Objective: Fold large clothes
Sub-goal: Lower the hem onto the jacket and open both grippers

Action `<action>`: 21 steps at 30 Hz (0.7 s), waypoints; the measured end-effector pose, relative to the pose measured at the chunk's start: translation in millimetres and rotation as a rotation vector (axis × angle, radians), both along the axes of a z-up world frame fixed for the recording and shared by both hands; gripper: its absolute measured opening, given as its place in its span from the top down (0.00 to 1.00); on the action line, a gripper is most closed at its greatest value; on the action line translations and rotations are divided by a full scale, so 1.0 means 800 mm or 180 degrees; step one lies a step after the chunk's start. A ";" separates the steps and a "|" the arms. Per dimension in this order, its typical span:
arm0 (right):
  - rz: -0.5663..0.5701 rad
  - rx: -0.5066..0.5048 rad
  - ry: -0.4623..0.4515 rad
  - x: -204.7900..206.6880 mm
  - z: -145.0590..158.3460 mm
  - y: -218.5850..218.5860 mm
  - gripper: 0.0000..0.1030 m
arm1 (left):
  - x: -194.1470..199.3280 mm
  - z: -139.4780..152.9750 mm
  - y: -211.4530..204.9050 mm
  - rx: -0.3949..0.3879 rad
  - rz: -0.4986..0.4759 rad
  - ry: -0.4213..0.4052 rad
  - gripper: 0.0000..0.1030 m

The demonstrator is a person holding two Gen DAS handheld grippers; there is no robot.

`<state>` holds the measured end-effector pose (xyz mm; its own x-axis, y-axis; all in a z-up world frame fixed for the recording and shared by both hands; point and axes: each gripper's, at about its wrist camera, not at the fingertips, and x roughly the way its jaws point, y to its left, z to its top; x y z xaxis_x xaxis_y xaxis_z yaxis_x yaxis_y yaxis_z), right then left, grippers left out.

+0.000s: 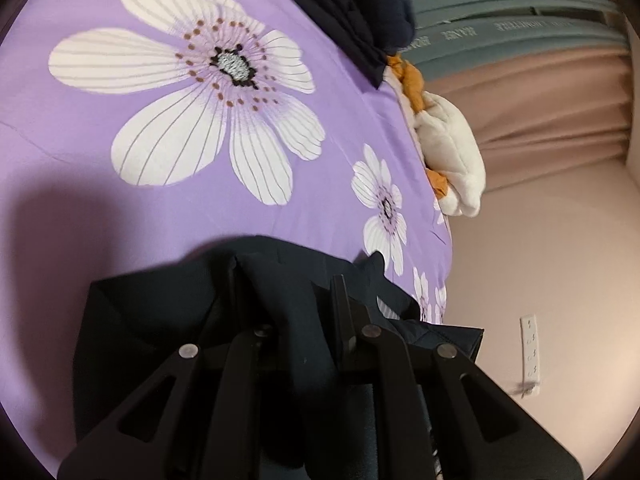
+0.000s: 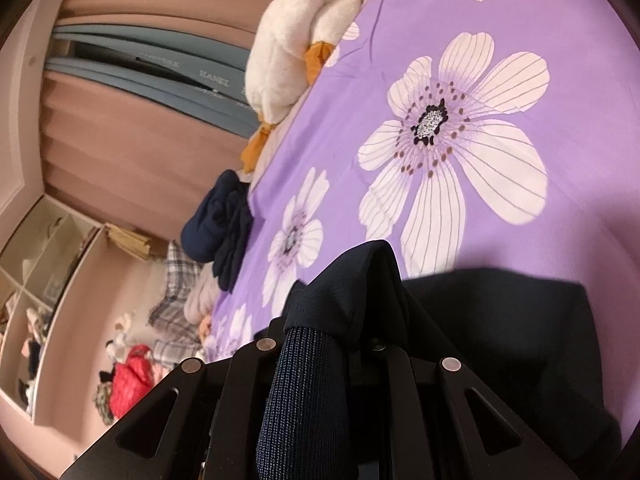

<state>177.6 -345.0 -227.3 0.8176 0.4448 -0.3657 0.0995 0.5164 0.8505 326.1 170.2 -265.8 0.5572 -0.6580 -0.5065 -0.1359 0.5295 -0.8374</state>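
A dark navy garment hangs bunched between the fingers of my left gripper, which is shut on it above the purple flowered bedspread. In the right wrist view the same dark garment drapes over and around my right gripper, which is shut on a fold of it; the fingertips are hidden by the cloth. A ribbed navy band of the garment runs down between the right fingers. Both views are rolled sideways.
A folded pile of dark clothes lies at the bed's edge, also in the right view as a dark pile. A white plush duck lies beside it. Pink curtains, shelves and floor clutter surround the bed.
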 end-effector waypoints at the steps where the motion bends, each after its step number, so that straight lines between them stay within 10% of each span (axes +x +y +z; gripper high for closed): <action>1: -0.0008 -0.0019 0.0032 0.004 -0.001 0.000 0.86 | 0.003 -0.002 0.001 -0.0006 0.0026 0.0050 0.88; 8: -0.0024 -0.0088 0.0255 0.022 -0.009 0.001 0.81 | 0.009 -0.002 0.002 -0.0025 0.0090 0.0194 0.82; 13: -0.0090 0.0074 0.0248 0.025 -0.006 -0.004 0.36 | 0.014 0.010 0.020 -0.0361 0.0317 0.0096 0.27; 21: -0.0480 0.0064 0.0146 0.029 0.019 -0.037 0.26 | 0.032 0.036 0.042 -0.0046 0.0577 -0.0010 0.26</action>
